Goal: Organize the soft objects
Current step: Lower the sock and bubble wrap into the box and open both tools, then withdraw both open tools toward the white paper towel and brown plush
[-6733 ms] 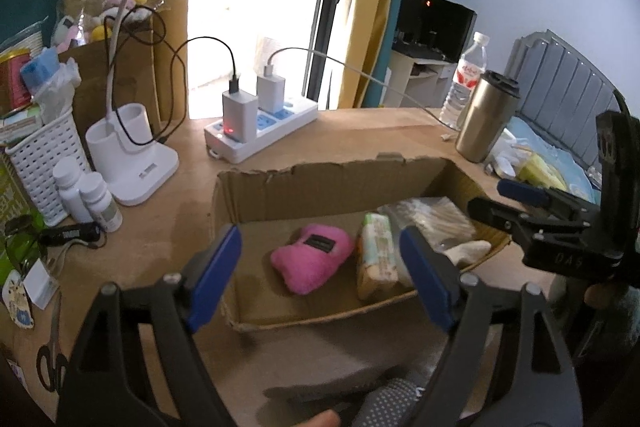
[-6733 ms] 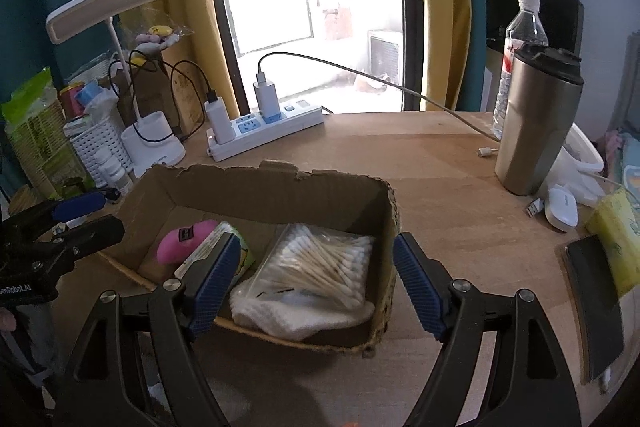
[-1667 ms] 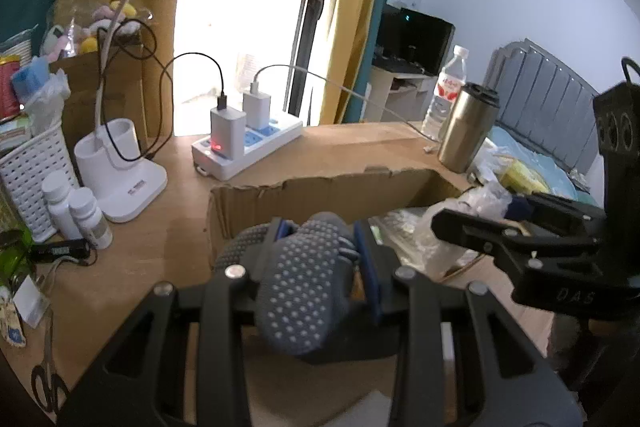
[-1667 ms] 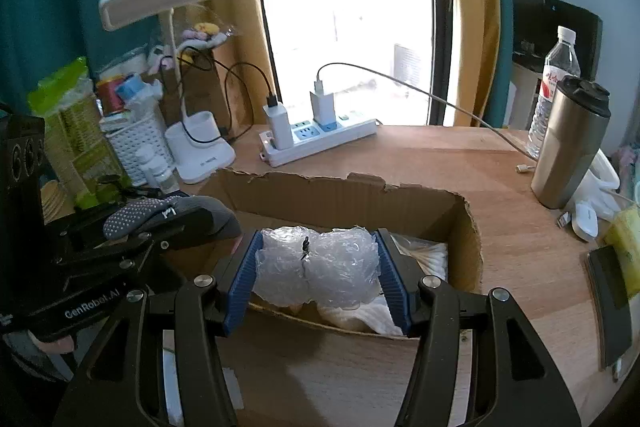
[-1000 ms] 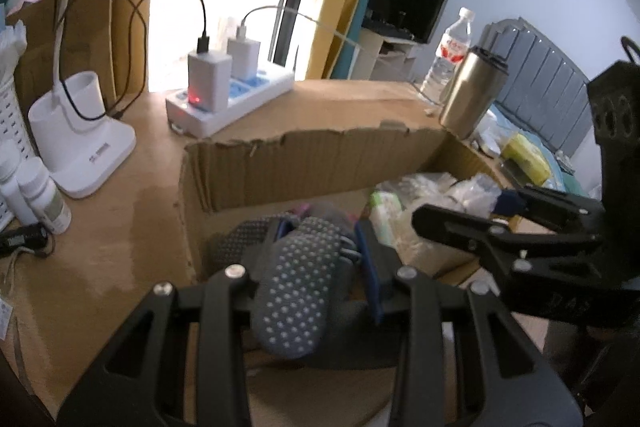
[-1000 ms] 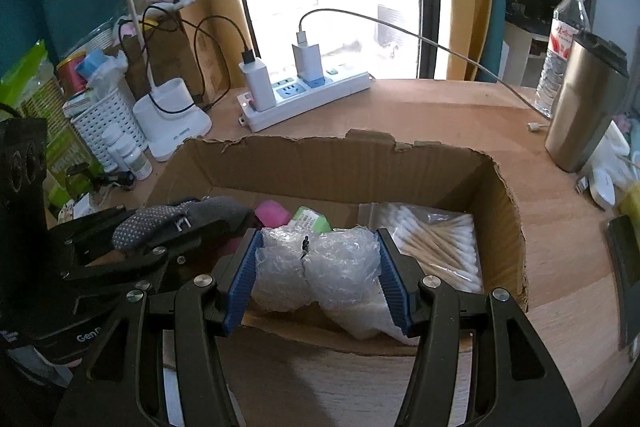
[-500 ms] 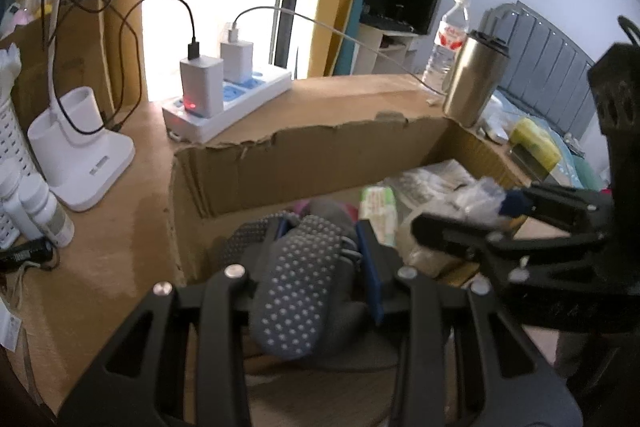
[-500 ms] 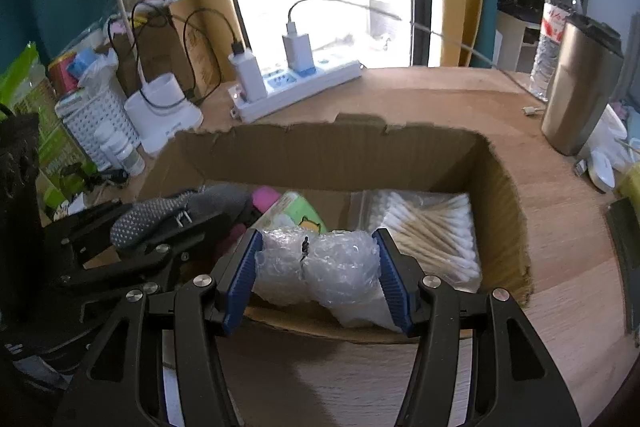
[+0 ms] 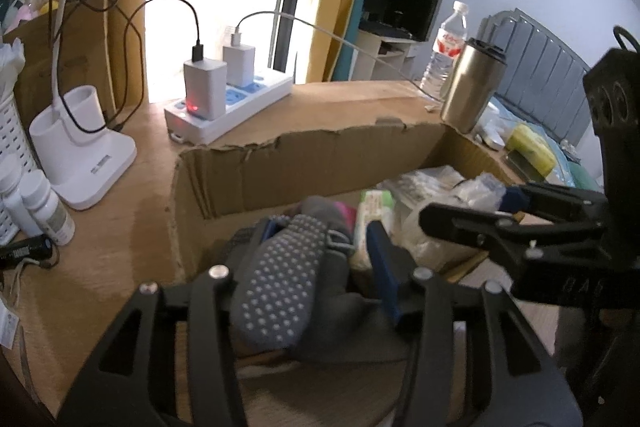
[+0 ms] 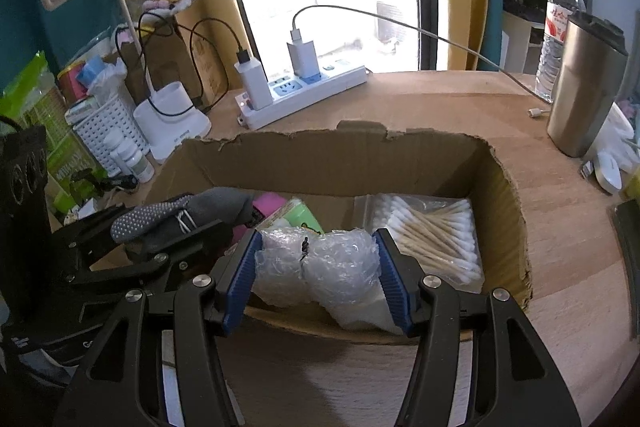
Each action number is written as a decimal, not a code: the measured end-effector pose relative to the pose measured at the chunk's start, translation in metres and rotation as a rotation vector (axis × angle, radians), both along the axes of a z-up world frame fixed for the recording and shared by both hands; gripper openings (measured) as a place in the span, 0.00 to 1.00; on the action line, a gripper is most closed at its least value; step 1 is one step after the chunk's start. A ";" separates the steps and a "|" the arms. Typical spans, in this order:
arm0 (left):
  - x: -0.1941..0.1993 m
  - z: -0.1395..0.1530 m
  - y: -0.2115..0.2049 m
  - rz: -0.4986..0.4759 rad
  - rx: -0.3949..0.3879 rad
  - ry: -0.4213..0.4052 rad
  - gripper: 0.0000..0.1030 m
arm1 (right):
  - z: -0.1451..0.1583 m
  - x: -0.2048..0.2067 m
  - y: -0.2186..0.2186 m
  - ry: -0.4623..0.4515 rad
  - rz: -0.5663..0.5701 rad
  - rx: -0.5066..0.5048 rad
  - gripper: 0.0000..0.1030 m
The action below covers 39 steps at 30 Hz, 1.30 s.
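Only right wrist view shows cotton swabs (image 10: 432,235) inside box (image 10: 508,211).

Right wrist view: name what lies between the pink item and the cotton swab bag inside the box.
A green-topped packet lies between the pink item and cotton swab bag, in the right wrist view.

**A:** Could you make out the pink soft thing (image 10: 269,203) in the torn brown cardboard box (image 10: 320,163)? In both views it was mostly buried behind the dotted grey sock (image 9: 280,275).

**B:** Nope, just a sliver showed. The green-and-white packet (image 9: 374,211) was half covered too, and the sock itself was blurry up close.

**A:** The white folded cloth (image 10: 372,315) under the clear bubble-wrap bundle (image 10: 320,263)?

**B:** Only an edge. The white desk lamp's (image 9: 86,155) head was cut off in the left view.
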<state>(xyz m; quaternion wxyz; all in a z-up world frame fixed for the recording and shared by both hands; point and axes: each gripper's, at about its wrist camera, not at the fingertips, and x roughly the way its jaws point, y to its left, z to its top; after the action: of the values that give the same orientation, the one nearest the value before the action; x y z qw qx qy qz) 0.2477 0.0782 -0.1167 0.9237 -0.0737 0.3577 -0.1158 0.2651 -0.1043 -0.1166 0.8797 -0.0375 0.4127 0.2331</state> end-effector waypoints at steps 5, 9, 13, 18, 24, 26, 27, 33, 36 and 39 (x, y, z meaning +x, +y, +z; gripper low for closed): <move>-0.001 0.001 0.006 -0.024 -0.051 0.000 0.55 | 0.002 0.002 -0.007 -0.002 -0.010 0.010 0.61; -0.002 0.007 0.008 -0.026 -0.089 0.000 0.73 | 0.002 0.004 -0.011 -0.001 -0.015 0.019 0.73; -0.007 0.012 0.008 0.000 -0.083 -0.011 0.73 | 0.006 0.000 -0.015 -0.016 0.000 0.042 0.75; -0.019 0.023 0.012 0.018 -0.077 -0.038 0.73 | 0.011 -0.003 -0.020 -0.032 0.016 0.053 0.75; -0.028 0.021 0.026 0.062 -0.089 -0.023 0.74 | 0.019 -0.009 -0.025 -0.057 0.027 0.062 0.75; -0.033 0.022 0.027 0.069 -0.088 -0.027 0.74 | 0.023 -0.014 -0.025 -0.074 0.031 0.065 0.75; -0.035 0.023 0.027 0.072 -0.084 -0.031 0.74 | 0.024 -0.017 -0.026 -0.080 0.035 0.065 0.75; -0.051 0.036 0.018 0.086 -0.059 -0.063 0.74 | 0.027 -0.031 -0.028 -0.093 0.065 0.063 0.75; -0.061 0.043 0.014 0.103 -0.048 -0.059 0.74 | 0.028 -0.038 -0.030 -0.094 0.066 0.059 0.75; -0.070 0.046 0.013 0.119 -0.041 -0.054 0.74 | 0.031 -0.044 -0.032 -0.104 0.065 0.062 0.75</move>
<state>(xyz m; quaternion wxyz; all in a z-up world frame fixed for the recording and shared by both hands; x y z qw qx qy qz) 0.1776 0.0911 -0.0705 0.9366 -0.1106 0.3251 -0.0699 0.2210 -0.1360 -0.0855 0.8926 -0.0359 0.3576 0.2721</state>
